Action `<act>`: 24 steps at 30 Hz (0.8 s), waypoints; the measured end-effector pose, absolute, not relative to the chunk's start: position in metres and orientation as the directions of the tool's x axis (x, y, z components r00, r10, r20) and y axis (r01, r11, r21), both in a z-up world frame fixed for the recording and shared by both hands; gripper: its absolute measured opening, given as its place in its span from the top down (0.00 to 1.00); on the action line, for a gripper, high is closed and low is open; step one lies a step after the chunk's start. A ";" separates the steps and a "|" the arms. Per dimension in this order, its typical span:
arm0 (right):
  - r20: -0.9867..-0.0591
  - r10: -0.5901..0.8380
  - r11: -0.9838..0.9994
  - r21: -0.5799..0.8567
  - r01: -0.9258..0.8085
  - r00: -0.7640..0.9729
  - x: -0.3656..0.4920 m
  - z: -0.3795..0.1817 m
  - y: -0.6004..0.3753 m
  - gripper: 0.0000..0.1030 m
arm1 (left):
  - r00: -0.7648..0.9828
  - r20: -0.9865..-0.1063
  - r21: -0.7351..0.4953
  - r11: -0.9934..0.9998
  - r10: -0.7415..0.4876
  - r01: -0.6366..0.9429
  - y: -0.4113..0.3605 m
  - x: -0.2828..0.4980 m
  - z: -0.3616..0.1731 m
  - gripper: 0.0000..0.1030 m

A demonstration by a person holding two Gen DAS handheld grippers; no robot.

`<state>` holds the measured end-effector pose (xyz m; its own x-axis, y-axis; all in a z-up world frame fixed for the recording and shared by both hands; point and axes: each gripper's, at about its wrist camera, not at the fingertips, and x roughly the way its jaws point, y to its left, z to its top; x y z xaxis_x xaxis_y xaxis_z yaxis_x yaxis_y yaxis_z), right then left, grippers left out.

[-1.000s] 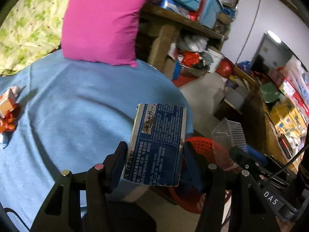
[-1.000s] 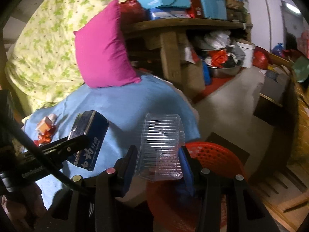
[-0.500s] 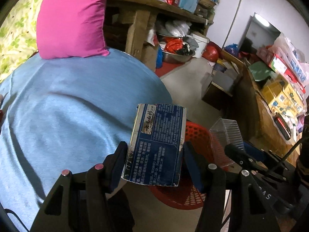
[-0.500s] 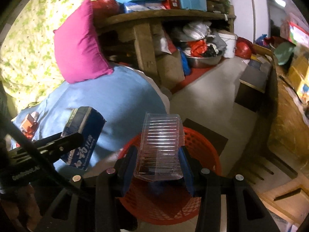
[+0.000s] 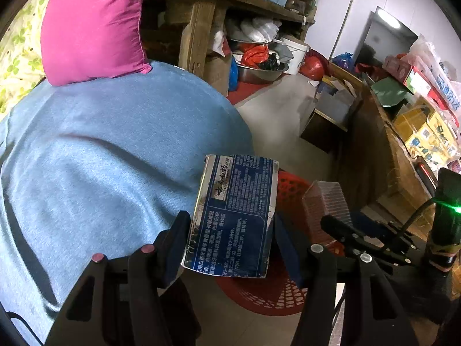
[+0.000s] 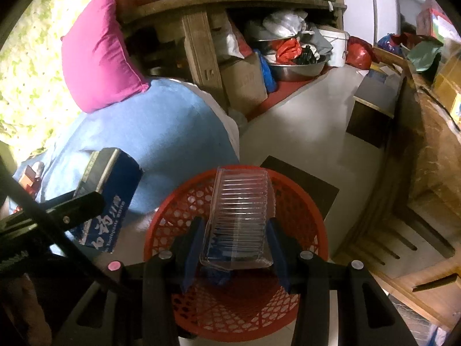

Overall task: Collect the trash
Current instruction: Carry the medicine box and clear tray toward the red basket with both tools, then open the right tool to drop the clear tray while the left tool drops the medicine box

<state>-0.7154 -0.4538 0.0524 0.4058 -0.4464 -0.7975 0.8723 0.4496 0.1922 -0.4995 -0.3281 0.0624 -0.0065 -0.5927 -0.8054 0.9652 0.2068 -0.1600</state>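
Left gripper (image 5: 230, 239): its two fingers squeeze the blue toothpaste box (image 5: 234, 216) from both sides. The box stands almost straight up between them, printed side to the camera.
Where the box is: it hangs in the air at the edge of the blue blanket (image 5: 100, 150). Part of it is in front of the red basket (image 5: 288, 294), near the basket's left rim.
Left gripper from the other side: in the right wrist view it comes in low from the left, one dark finger (image 6: 72, 206) lying across the box (image 6: 112, 196).
Right gripper (image 6: 234, 242): its fingers press on the clear plastic box (image 6: 240, 216), one on each side. The ribbed box tips a little away from the camera.
Where the clear box is: it is held right over the open basket (image 6: 302, 199), above the middle. It is not touching the basket.
Basket: it sits on the pale floor (image 6: 302, 121), just beside the bed.
Pink pillow (image 5: 92, 26): it stands at the far end of the blanket, well apart from both grippers.
Other trash: a small red and white wrapper (image 6: 28, 174) lies on the blanket at the far left.
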 end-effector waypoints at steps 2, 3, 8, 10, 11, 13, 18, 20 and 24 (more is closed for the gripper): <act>-0.804 -0.437 0.450 0.192 0.872 0.403 -0.714 0.048 -0.456 0.52 | -0.006 -0.807 -0.158 0.206 -0.590 0.966 -0.328 -0.500 0.061 0.41; -0.806 -0.433 0.451 0.194 0.871 0.403 -0.713 0.046 -0.457 0.52 | -0.007 -0.808 -0.158 0.206 -0.589 0.966 -0.329 -0.499 0.060 0.41; -0.812 -0.423 0.453 0.194 0.870 0.401 -0.709 0.040 -0.462 0.52 | -0.003 -0.811 -0.157 0.213 -0.586 0.964 -0.329 -0.500 0.059 0.41; -0.816 -0.417 0.454 0.194 0.870 0.400 -0.708 0.039 -0.463 0.51 | -0.004 -0.812 -0.160 0.216 -0.584 0.963 -0.329 -0.499 0.059 0.41; -0.818 -0.415 0.453 0.195 0.870 0.399 -0.707 0.038 -0.464 0.48 | -0.004 -0.812 -0.161 0.217 -0.583 0.963 -0.329 -0.499 0.059 0.41; -0.817 -0.424 0.447 0.186 0.875 0.390 -0.707 0.038 -0.465 0.35 | -0.004 -0.813 -0.161 0.219 -0.582 0.962 -0.329 -0.500 0.058 0.41; -0.818 -0.427 0.448 0.181 0.876 0.387 -0.708 0.037 -0.466 0.31 | -0.006 -0.816 -0.161 0.218 -0.578 0.963 -0.331 -0.502 0.057 0.41; -0.818 -0.426 0.444 0.184 0.877 0.387 -0.709 0.037 -0.468 0.31 | -0.008 -0.818 -0.161 0.216 -0.575 0.963 -0.333 -0.503 0.056 0.41; -0.812 -0.436 0.429 0.193 0.882 0.389 -0.716 0.040 -0.469 0.31 | -0.013 -0.822 -0.158 0.205 -0.570 0.966 -0.338 -0.506 0.055 0.41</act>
<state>-0.7159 -0.4685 0.0396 0.3890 -0.4356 -0.8117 0.8824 0.4292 0.1926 -0.5058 -0.3382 0.0553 -0.0132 -0.5698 -0.8217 0.9660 0.2050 -0.1577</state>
